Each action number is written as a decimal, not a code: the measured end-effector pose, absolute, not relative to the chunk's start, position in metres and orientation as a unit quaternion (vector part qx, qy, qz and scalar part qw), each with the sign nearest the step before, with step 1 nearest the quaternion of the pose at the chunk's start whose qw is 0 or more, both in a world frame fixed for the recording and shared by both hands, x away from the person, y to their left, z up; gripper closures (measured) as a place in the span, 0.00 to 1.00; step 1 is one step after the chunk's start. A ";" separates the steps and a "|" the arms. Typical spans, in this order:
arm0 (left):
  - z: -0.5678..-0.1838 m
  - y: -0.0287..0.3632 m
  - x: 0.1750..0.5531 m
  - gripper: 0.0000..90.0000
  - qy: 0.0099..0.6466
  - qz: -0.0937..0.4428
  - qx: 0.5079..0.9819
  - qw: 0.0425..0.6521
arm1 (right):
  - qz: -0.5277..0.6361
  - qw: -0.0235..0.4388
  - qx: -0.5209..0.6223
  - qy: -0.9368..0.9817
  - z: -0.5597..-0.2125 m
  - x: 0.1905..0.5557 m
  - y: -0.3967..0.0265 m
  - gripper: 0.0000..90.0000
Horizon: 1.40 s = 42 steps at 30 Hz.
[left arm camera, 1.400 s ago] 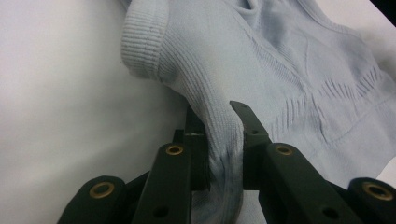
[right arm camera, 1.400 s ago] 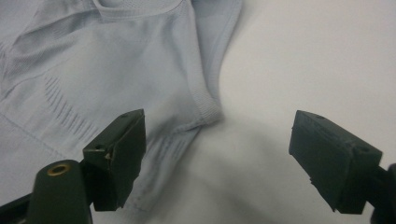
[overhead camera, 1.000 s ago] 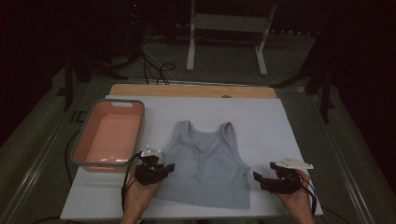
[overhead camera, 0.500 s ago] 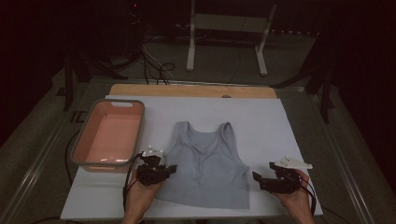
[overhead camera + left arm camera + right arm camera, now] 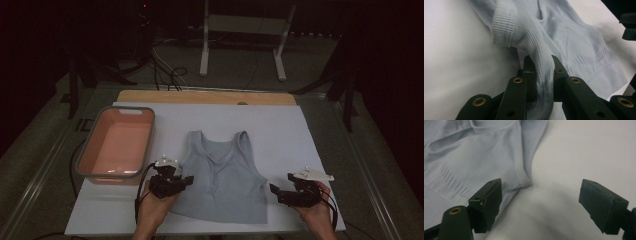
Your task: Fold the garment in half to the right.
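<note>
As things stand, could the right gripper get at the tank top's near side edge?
Probably yes: the right gripper stands open beside the tank top, with only bare white sheet between its jaws and that edge.

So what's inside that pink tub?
The pink tub looks empty: just its bare pink bottom shows in the high view. The near wall hides a thin strip of the floor behind it.

A pale grey-blue ribbed tank top is spread flat on the white table cover, straps pointed away from the person and hem nearest them. Its left side edge is bunched into a raised fold and is lifted slightly off the surface; the rest lies smooth.
</note>
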<state>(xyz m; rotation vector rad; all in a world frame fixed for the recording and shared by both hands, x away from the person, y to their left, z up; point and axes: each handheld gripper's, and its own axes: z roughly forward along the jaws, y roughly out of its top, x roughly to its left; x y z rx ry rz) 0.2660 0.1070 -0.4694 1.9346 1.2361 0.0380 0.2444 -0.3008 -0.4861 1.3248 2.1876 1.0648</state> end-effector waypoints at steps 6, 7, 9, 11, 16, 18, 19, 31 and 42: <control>-0.463 0.100 0.267 0.89 0.479 0.018 0.774 0.413 | 0.392 0.181 0.466 0.772 -0.485 0.244 -0.301 0.21; -0.462 0.098 0.267 0.89 0.478 0.018 0.775 0.414 | 0.396 0.180 0.463 0.773 -0.484 0.243 -0.301 0.21; -0.461 0.095 0.268 0.89 0.474 0.018 0.777 0.415 | 0.399 0.181 0.460 0.772 -0.483 0.243 -0.300 0.20; -0.459 0.093 0.268 0.89 0.471 0.018 0.779 0.414 | 0.403 0.181 0.460 0.770 -0.482 0.243 -0.300 0.20; -0.455 0.088 0.269 0.89 0.463 0.019 0.782 0.416 | 0.407 0.184 0.457 0.769 -0.482 0.242 -0.301 0.19; -0.454 0.086 0.269 0.89 0.462 0.017 0.781 0.420 | 0.409 0.183 0.458 0.768 -0.482 0.242 -0.302 0.19; -0.454 0.085 0.269 0.89 0.461 0.017 0.781 0.420 | 0.409 0.183 0.458 0.768 -0.481 0.242 -0.302 0.19; -0.450 0.071 0.270 0.89 0.447 0.015 0.787 0.425 | 0.426 0.189 0.451 0.761 -0.479 0.240 -0.304 0.18; -0.448 0.058 0.271 0.89 0.437 0.013 0.793 0.424 | 0.431 0.195 0.446 0.760 -0.478 0.240 -0.304 0.16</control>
